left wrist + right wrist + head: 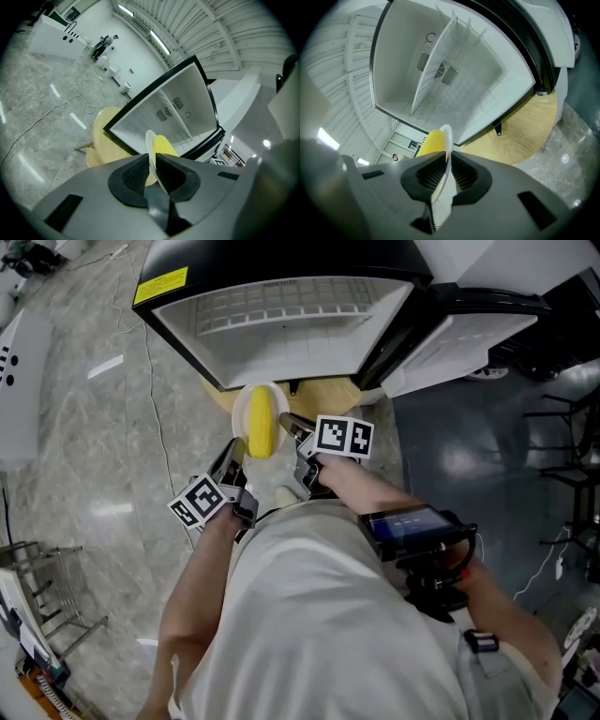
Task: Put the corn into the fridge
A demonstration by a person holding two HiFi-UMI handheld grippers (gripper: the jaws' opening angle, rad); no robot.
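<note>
Corn [261, 423] lies on white plate [237, 416], just in front of the open fridge [281, 343]. My left gripper [232, 456] and right gripper [292, 427] each pinch the plate's rim. Keep it level; advance both together.

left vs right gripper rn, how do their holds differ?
The left gripper pinches the left rim of the plate; the right gripper pinches its right rim. In the head view, the left gripper sits nearer the person and the right gripper nearer the open fridge. Shared: both are shut on the same white plate, with the corn lying on it.
</note>
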